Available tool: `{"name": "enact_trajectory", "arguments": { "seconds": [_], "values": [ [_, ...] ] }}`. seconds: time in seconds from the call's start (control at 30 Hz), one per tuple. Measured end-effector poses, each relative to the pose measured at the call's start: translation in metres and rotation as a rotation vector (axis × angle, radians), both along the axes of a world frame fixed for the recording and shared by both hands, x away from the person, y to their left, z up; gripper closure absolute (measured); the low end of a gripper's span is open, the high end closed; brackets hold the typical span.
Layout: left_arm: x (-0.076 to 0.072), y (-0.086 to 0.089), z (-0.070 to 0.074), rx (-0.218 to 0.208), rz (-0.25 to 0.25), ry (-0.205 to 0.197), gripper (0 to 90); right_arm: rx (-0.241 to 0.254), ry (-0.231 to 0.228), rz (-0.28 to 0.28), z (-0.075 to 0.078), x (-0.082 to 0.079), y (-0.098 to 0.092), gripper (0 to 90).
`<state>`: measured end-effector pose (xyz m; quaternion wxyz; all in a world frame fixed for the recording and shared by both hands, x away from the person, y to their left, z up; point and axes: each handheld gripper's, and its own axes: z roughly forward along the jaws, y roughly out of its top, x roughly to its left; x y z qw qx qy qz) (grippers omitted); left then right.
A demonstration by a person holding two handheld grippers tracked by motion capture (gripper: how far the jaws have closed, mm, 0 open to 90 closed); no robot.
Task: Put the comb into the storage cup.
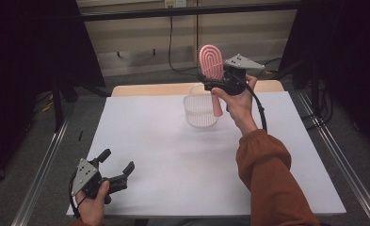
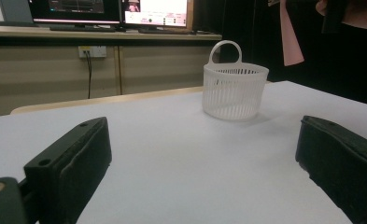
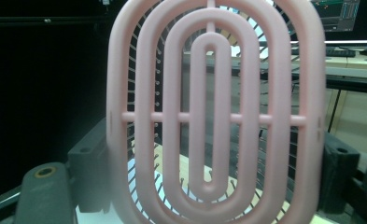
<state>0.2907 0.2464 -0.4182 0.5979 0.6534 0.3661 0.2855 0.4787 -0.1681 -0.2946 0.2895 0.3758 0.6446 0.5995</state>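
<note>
Pink plastic hairbrush [image 1: 211,63] is held upright in the right gripper [image 1: 214,81], raised above the far right part of the table [image 1: 173,155]. Its oval head stands above the jaws and its handle hangs below them, just beside the right hand [image 1: 237,101]. In the right gripper view the brush head [image 3: 214,112] stands broadside between the two black jaws, which flank its lower edges and pinch it; concentric oval ribs and thin bristles behind them are visible.

White slatted basket [image 1: 200,109] stands upright on the white tabletop at the far centre, directly below and slightly left of the held brush. In the left gripper view the basket [image 2: 235,91] shows a looped handle at its far rim, and the brush handle [image 2: 291,37] hangs above and to its right, clear of the rim.

Left gripper [image 1: 117,165] rests at the near left edge of the table in the left hand [image 1: 92,205], jaws spread wide with nothing between them, well apart from the basket.
</note>
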Motion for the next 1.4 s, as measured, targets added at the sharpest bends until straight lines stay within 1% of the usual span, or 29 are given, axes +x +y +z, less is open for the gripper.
{"name": "enact_trajectory", "arguments": {
  "seconds": [0.07, 0.23, 0.37, 0.5, 0.63, 0.7, 0.77, 0.8, 0.87, 0.97, 1.0, 1.07, 1.17, 1.2, 1.3, 1.4],
  "values": [
    [0.0, 0.001, 0.0, -0.001, 0.001, 0.004, 3.5, 0.01, -0.006, 0.004, 0.0, 0.004, 0.001, 19.1],
    [0.0, 0.001, 0.0, -0.008, -0.001, 0.004, 3.6, 0.005, -0.014, 0.002, 0.002, 0.012, 0.004, 19.1],
    [0.0, 0.001, 0.0, -0.004, 0.0, 0.0, 3.6, 0.005, -0.033, 0.001, 0.004, 0.016, 0.007, 19.1],
    [0.0, 0.001, 0.0, -0.003, 0.0, -0.001, 3.6, 0.017, -0.036, -0.006, 0.001, 0.021, 0.009, 19.1],
    [0.0, 0.001, -0.001, -0.001, 0.0, 0.001, 3.6, 0.003, -0.031, -0.01, -0.003, 0.023, 0.013, 19.1],
    [0.0, 0.001, -0.001, -0.003, 0.002, 0.0, 3.5, -0.007, -0.037, -0.016, -0.003, 0.025, 0.013, 19.0],
    [0.0, 0.001, 0.0, -0.001, 0.0, -0.002, 3.5, -0.007, -0.036, -0.021, -0.002, 0.029, 0.013, 19.0],
    [-0.001, 0.002, 0.0, 0.008, -0.002, -0.006, 3.5, -0.014, -0.034, -0.021, -0.002, 0.03, 0.013, 19.0],
    [-0.001, 0.001, 0.0, -0.001, 0.0, -0.003, 3.5, -0.012, -0.039, -0.026, -0.001, 0.033, 0.013, 19.0],
    [0.0, 0.002, 0.0, 0.005, -0.001, -0.003, 3.5, -0.009, -0.042, -0.036, -0.001, 0.038, 0.013, 19.0],
    [0.0, 0.001, 0.0, -0.003, 0.0, -0.002, 3.5, -0.012, -0.042, -0.043, -0.001, 0.039, 0.013, 19.0],
    [0.0, 0.002, 0.0, 0.007, -0.004, -0.003, 3.5, -0.013, -0.042, -0.048, -0.004, 0.043, 0.014, 19.0],
    [-0.001, 0.002, 0.0, 0.0, 0.001, -0.002, 3.5, -0.015, -0.04, -0.052, -0.009, 0.048, 0.014, 19.0],
    [0.0, 0.002, 0.0, 0.003, 0.001, -0.003, 3.5, -0.021, -0.035, -0.055, -0.011, 0.049, 0.014, 19.0],
    [0.0, 0.002, 0.0, 0.005, -0.003, -0.002, 3.5, -0.034, -0.039, -0.052, -0.015, 0.052, 0.014, 19.0],
    [0.0, 0.002, 0.0, 0.007, -0.004, -0.001, 3.5, -0.028, -0.033, -0.052, -0.02, 0.056, 0.013, 19.0]
  ]
}}
